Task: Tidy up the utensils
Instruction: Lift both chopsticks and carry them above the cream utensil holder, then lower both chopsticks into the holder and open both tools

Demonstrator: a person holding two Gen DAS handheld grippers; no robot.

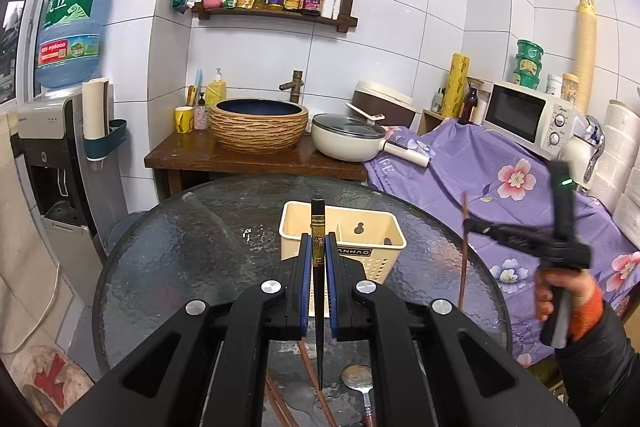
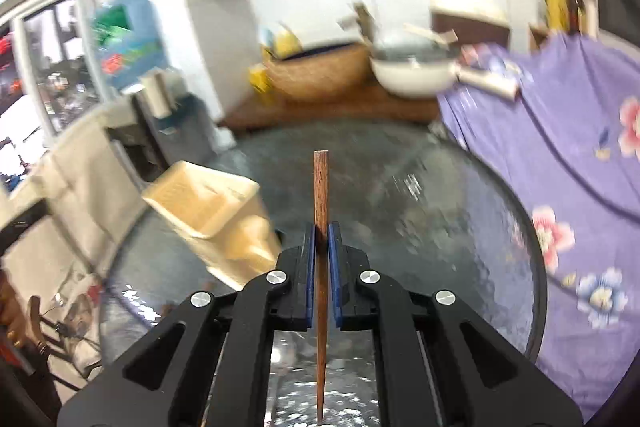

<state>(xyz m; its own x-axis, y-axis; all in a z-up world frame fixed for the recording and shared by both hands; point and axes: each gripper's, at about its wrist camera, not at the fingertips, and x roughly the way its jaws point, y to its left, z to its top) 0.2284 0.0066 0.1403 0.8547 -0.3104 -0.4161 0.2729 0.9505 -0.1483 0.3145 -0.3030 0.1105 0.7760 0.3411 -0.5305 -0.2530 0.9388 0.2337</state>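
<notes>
My left gripper [image 1: 319, 241] is shut on a black chopstick with a gold band [image 1: 318, 223], held upright in front of the cream utensil holder [image 1: 360, 243] on the round glass table [image 1: 180, 247]. My right gripper [image 2: 321, 231] is shut on a brown wooden chopstick [image 2: 321, 187], held upright above the table; it also shows in the left wrist view [image 1: 470, 225] to the right of the holder, with its chopstick [image 1: 464, 251]. The holder appears blurred at the left in the right wrist view [image 2: 208, 203]. A spoon [image 1: 358, 379] and brown chopsticks [image 1: 316, 387] lie on the table below my left gripper.
A purple floral cloth [image 1: 500, 187] covers the counter at the right, with a microwave [image 1: 528, 115] on it. A wooden stand behind the table holds a woven basin [image 1: 258, 125] and a white pan [image 1: 348, 137]. A water dispenser [image 1: 52, 155] stands at the left.
</notes>
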